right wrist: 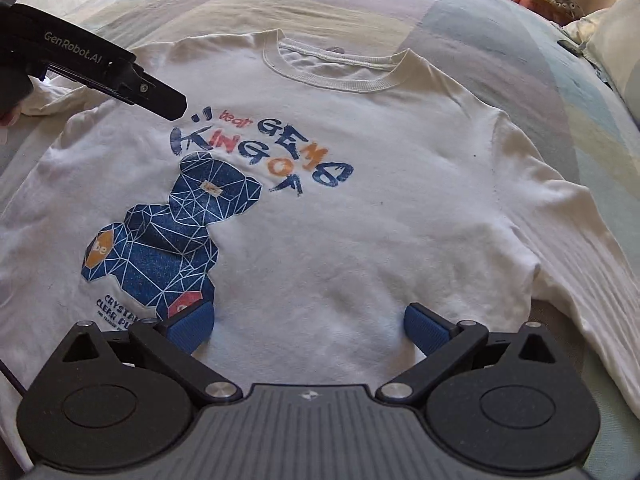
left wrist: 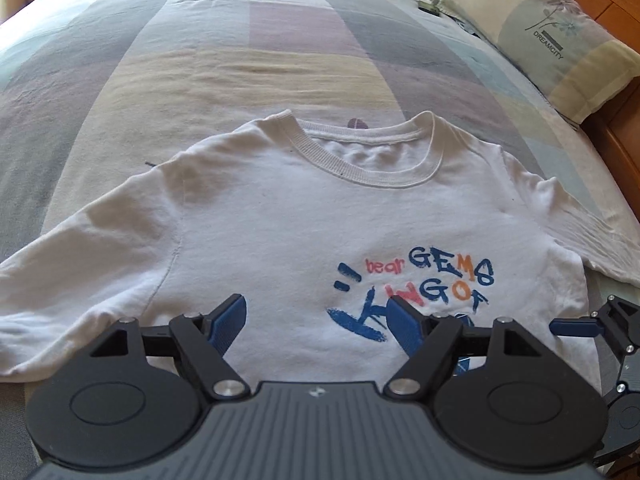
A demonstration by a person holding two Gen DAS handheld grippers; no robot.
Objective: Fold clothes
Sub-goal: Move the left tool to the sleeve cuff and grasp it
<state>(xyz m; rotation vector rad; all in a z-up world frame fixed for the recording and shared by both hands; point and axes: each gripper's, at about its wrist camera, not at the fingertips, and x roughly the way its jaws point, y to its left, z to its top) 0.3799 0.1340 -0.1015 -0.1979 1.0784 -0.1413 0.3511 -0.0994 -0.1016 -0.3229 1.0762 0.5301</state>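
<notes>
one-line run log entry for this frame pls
stage: pre-fold | white sweatshirt: flat on bed, print up | left gripper: open, empty | right gripper: open, empty | pillow: far right

Item: white long-sleeved shirt (right wrist: 360,208), ribbed round collar.
Print: blue faceted bear (right wrist: 168,240) with blue, orange and red lettering (left wrist: 416,280).
Pose: lay flat, front up, collar far, sleeves spread left and right.

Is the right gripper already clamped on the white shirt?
No, the right gripper is open, its blue pads spread wide above the printed white long-sleeve shirt, which lies flat on the bed.
</notes>
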